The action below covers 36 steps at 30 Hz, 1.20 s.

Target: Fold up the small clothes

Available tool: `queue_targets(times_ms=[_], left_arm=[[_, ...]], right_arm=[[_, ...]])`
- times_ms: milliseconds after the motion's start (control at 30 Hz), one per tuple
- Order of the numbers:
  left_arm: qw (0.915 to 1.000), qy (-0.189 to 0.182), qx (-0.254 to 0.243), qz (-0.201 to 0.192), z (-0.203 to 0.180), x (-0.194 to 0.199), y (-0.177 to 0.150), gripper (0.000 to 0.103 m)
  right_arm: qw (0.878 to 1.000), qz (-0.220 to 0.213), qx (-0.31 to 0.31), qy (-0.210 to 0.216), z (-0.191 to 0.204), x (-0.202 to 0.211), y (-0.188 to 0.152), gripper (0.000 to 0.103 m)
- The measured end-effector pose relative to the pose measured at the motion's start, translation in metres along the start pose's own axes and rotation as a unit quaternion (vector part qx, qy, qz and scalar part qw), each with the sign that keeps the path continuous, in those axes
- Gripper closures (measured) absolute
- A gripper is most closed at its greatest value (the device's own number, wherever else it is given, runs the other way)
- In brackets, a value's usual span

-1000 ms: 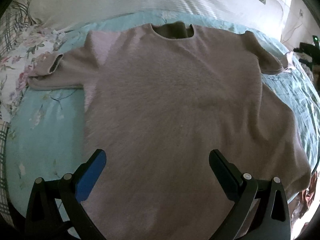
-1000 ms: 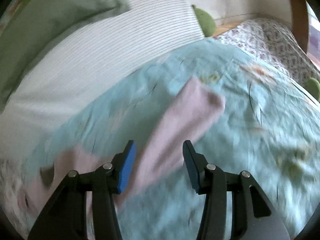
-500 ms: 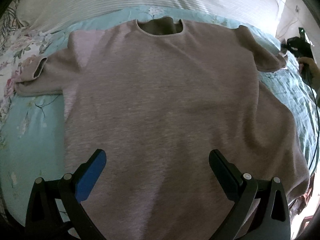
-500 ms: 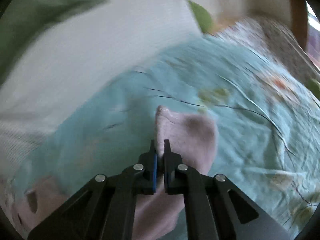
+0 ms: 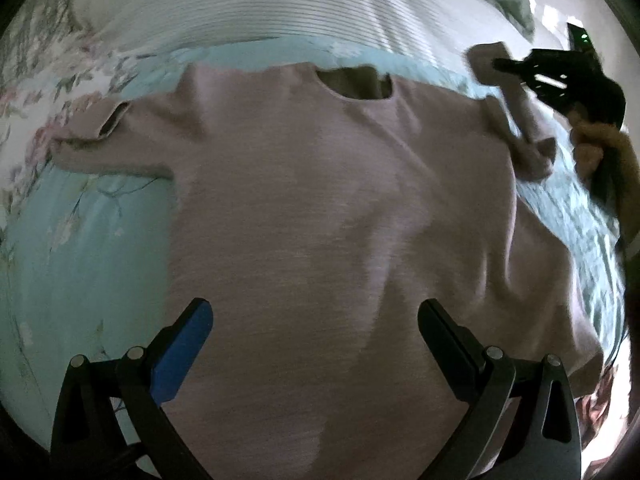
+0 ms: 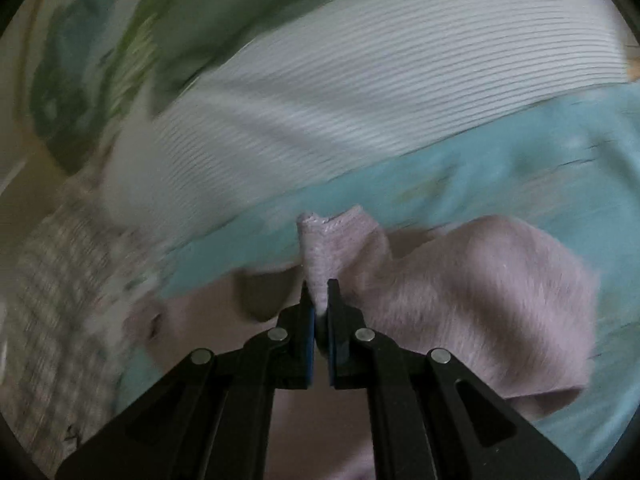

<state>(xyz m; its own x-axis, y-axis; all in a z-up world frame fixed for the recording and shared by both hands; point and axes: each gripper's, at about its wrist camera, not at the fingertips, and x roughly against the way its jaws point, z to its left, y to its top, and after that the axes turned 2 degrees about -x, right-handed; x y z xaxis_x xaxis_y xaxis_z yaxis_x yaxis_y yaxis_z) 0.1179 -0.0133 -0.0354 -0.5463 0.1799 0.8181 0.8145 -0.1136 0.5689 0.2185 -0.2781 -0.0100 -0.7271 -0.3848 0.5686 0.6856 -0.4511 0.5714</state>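
A mauve fuzzy sweater [image 5: 320, 208] lies flat on the turquoise floral bedsheet [image 5: 80, 240], neckline toward the pillows. My left gripper [image 5: 316, 316] hovers open over the sweater's lower body, nothing between its fingers. At the upper right of the left wrist view, my right gripper [image 5: 496, 65] is shut on the right sleeve's cuff [image 5: 486, 60], lifting it off the bed. In the right wrist view the right gripper [image 6: 319, 292] pinches the sleeve cuff [image 6: 320, 240], and the rest of the sleeve [image 6: 480, 292] trails to the right. The left sleeve [image 5: 104, 136] lies spread out on the sheet.
A white ribbed pillow [image 5: 260, 4] lies beyond the neckline, with a green pillow [image 6: 208, 12] behind it. Floral and plaid bedding [image 6: 52, 300] lies on the left. A person's hand [image 5: 592, 144] holds the right gripper. The bed's edge drops off at the lower right.
My right gripper shut on the right sleeve's cuff, then lifted it and swung it leftward toward the neckline. The left gripper drifted slightly and stayed open.
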Motion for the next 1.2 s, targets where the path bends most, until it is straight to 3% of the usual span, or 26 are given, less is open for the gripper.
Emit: queue_targets(times_ms=[233, 367, 567, 700, 900, 967, 1067, 1100, 1167, 1200], left_arm=[[0.9984, -0.028, 0.044, -0.019, 0.048, 0.009, -0.002, 0.001], [0.995, -0.061, 0.073, -0.028, 0.077, 0.004, 0.005, 0.001], [0.9897, -0.104, 0.093, -0.034, 0.104, -0.013, 0.032, 0.002], [0.986, -0.134, 0.094, -0.031, 0.113, -0.029, 0.058, 0.002], [0.9839, -0.16, 0.079, -0.011, 0.117, -0.075, 0.116, 0.003], [0.98, -0.187, 0.069, 0.008, 0.113, -0.095, 0.136, 0.004], [0.9797, -0.187, 0.057, 0.045, 0.104, -0.128, 0.149, 0.02], [0.9779, -0.192, 0.055, 0.063, 0.101, -0.14, 0.149, 0.033], [0.9801, -0.178, 0.048, 0.073, 0.095, -0.151, 0.148, 0.051], [0.9808, -0.177, 0.042, 0.072, 0.091, -0.154, 0.146, 0.073]], right_arm=[[0.99, 0.095, 0.061, 0.08, 0.105, -0.095, -0.048, 0.097], [0.978, 0.151, 0.108, 0.095, 0.153, -0.148, -0.079, 0.097], [0.965, 0.215, 0.123, 0.086, 0.166, -0.196, -0.112, 0.093], [0.963, 0.234, 0.093, 0.091, 0.159, -0.197, -0.118, 0.087], [0.976, 0.183, 0.073, 0.093, 0.135, -0.135, -0.101, 0.084], [0.98, 0.163, 0.069, 0.093, 0.127, -0.109, -0.096, 0.083], [0.987, 0.126, 0.065, 0.078, 0.113, -0.068, -0.09, 0.083], [0.989, 0.113, 0.06, 0.072, 0.106, -0.054, -0.088, 0.083], [0.993, 0.09, 0.047, 0.061, 0.092, -0.03, -0.088, 0.083], [0.995, 0.079, 0.04, 0.054, 0.084, -0.018, -0.087, 0.083]])
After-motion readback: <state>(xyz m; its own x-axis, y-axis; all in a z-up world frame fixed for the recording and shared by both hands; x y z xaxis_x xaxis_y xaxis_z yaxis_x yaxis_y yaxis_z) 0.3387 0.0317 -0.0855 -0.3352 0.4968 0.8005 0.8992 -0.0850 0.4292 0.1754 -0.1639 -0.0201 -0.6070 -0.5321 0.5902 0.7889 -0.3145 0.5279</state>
